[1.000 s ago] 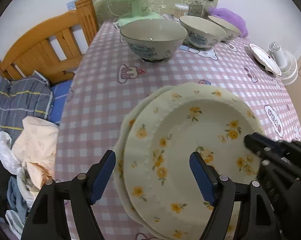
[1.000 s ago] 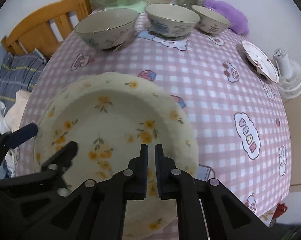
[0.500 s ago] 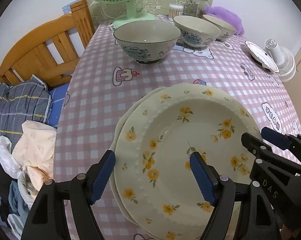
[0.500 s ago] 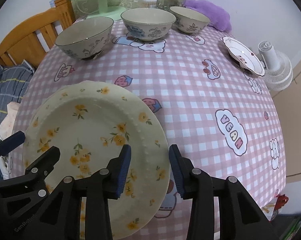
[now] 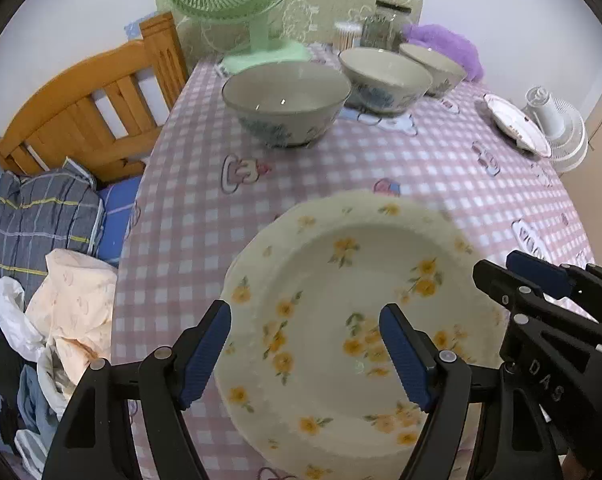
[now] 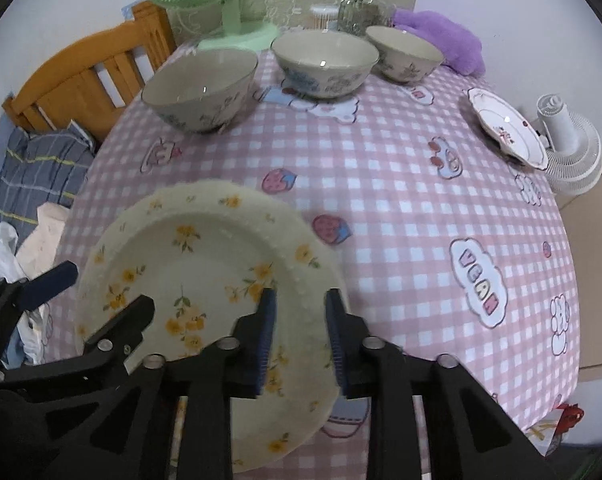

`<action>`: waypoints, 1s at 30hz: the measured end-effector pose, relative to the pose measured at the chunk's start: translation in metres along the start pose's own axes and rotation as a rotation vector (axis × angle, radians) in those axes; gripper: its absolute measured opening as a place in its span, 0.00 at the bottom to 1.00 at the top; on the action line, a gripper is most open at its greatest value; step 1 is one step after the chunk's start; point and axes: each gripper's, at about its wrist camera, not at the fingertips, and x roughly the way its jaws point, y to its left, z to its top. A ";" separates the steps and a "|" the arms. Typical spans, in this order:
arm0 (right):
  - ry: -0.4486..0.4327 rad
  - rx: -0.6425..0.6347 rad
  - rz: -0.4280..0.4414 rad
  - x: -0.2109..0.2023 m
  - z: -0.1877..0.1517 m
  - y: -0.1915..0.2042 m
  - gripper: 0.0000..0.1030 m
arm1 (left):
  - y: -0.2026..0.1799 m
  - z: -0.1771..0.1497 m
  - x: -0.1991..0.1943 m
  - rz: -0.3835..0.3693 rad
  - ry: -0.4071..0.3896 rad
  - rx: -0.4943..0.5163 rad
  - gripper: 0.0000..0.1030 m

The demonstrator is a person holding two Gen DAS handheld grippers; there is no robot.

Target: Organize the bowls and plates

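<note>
Left gripper (image 5: 305, 354) is hovering w/ fingers spread wide, released, over the near-left rim of the yellow-flowered plate (image 5: 353, 312); nothing between the blue pads. Right gripper (image 6: 299, 336) is sitting w/ fingers parted, straddling the plate's right rim but not visibly pinching it. The plate is lying near the front-left edge of the tabletop (image 6: 401, 184), on pink-check cloth; it's blurred at its far rim. Beyond, three bowls are standing in a row: large bowl (image 6: 201, 88), middle bowl (image 6: 325, 64), small bowl (image 6: 405, 52). A white plate (image 6: 507, 132) is resting at the right edge, well apart. Green fan (image 5: 237, 4) is standing at back.
</note>
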 end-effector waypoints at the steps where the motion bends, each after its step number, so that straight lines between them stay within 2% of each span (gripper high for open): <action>1: -0.008 0.007 0.005 -0.002 0.002 -0.004 0.36 | -0.002 0.002 -0.002 0.002 -0.007 -0.002 0.76; 2: -0.018 0.014 0.007 -0.005 0.003 -0.010 0.40 | -0.005 0.004 -0.003 0.005 -0.012 -0.004 0.76; 5: -0.044 0.014 0.013 -0.012 0.009 -0.024 0.44 | -0.016 0.010 -0.007 0.011 -0.033 -0.009 0.78; 19: -0.114 -0.020 0.086 -0.033 0.046 -0.129 0.45 | -0.106 0.052 -0.021 0.043 -0.095 -0.104 0.82; 30: -0.130 0.013 0.150 -0.029 0.079 -0.220 0.45 | -0.183 0.094 -0.017 0.054 -0.145 -0.162 0.85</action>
